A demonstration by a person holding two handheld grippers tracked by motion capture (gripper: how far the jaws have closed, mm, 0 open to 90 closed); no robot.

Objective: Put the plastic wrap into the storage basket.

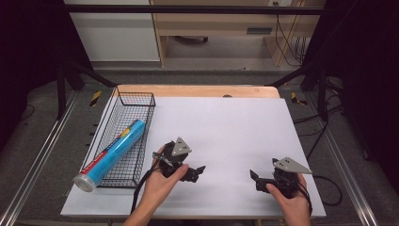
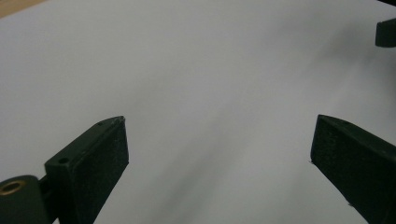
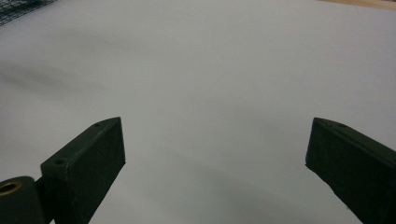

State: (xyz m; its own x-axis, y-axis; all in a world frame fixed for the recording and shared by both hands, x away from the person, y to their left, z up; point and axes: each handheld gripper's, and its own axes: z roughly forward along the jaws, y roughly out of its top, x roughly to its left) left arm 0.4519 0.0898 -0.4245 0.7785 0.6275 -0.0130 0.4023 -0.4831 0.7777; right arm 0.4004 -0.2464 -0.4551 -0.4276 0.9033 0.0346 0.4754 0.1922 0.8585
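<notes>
A long blue tube (image 1: 112,154) with a red band and a white cap lies slantwise in a black wire basket (image 1: 141,101) at the table's left, its capped end sticking out over the near rim. My left gripper (image 1: 200,170) rests low on the white sheet just right of the basket, jaws wide apart with nothing between them, as the left gripper view confirms (image 2: 219,144). My right gripper (image 1: 254,178) sits near the front right of the sheet, pointing left, also open and empty (image 3: 215,142).
A white sheet (image 1: 226,127) covers most of the wooden table (image 1: 197,90). A corner of the wire basket (image 3: 18,7) appears at the top left of the right gripper view. Black frame posts stand at both sides, with cables on the floor to the right.
</notes>
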